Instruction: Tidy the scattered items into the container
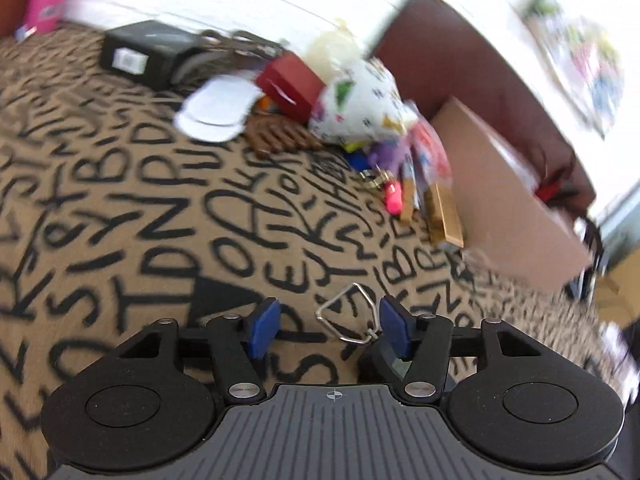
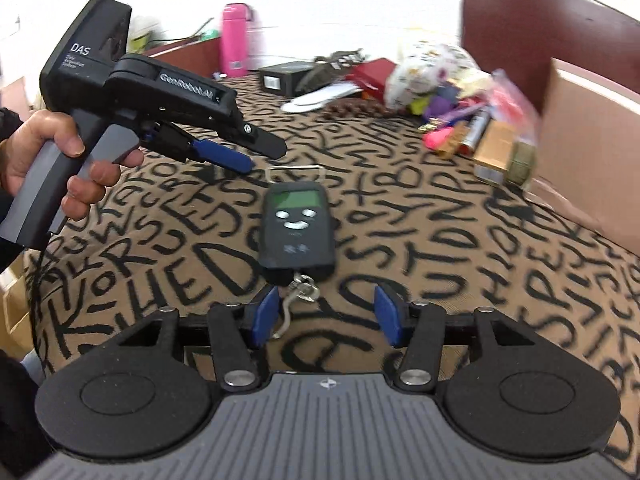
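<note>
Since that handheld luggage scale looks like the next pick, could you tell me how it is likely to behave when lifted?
The luggage scale has a hard, flat body, so it probably stays stiff. Its hook hangs from a small link and will likely swing. The wire handle looks thin and may pivot. Both the left gripper and right gripper are open.

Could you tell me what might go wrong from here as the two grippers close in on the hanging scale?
1. The left hand-held gripper is open around only the thin wire ring; a pinch there could slip.
2. The scale trails a loose hook beside the open right hand-held gripper; lifted, it may swing and snag.
3. The cardboard box stands beyond a clutter pile, which a carried scale could knock.
</note>
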{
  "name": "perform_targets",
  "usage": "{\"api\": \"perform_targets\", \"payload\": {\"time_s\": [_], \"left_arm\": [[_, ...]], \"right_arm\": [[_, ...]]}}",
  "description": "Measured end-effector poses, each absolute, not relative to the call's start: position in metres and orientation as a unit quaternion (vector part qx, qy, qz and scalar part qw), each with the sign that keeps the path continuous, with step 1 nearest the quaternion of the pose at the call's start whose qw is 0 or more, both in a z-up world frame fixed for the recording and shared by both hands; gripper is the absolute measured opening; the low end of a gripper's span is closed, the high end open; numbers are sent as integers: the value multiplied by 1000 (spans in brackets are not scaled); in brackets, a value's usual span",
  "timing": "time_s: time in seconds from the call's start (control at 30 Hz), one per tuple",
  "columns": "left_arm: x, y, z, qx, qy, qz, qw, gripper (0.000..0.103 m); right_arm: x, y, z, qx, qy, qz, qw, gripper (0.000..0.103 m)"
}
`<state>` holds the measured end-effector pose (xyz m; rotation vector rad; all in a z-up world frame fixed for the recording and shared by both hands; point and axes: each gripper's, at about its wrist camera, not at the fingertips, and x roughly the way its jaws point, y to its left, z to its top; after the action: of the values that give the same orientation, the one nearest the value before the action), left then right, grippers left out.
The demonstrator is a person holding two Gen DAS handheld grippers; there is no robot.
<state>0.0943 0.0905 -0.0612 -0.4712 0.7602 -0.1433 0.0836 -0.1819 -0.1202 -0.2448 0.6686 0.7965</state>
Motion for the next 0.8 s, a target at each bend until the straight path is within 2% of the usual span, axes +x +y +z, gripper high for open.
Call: {"api": "perform_targets", "payload": {"time_s": [0.03,0.1,0.13,0.2,0.3,0.4,0.43,0.5,0.57,0.8], "left_arm": [[99,85,-64,-217,372,-79,899,65],[107,78,-68,-195,379,-86,900,45],[109,75,-69,-186,379,-82,903,41],[111,74,-69,-176,385,-73,903,18],[106,75,-69,-169,394,-70,901,9],[92,71,-65,-148,396,-62,904,10],[87,71,-65,-147,397,-64,904,13],[80,72,-66,-155,400,-74,900,28],[78,73,-67,-156,398,-81,900,33],[90,67,-68,-150,394,-88,902,35]], "right_arm": [[81,-184,-121,-118,318,375,863,58],[79,-184,-121,-122,317,366,866,58],[80,-185,-121,-121,318,363,867,58],[81,-187,-122,-115,320,357,870,58],[87,-188,-122,-106,323,334,879,58],[91,-190,-122,-103,326,317,885,58],[92,-192,-122,-104,326,314,886,58],[89,-194,-120,-110,325,317,884,58],[86,-195,-119,-124,323,328,879,58],[85,-187,-118,-145,319,346,870,58]]}}
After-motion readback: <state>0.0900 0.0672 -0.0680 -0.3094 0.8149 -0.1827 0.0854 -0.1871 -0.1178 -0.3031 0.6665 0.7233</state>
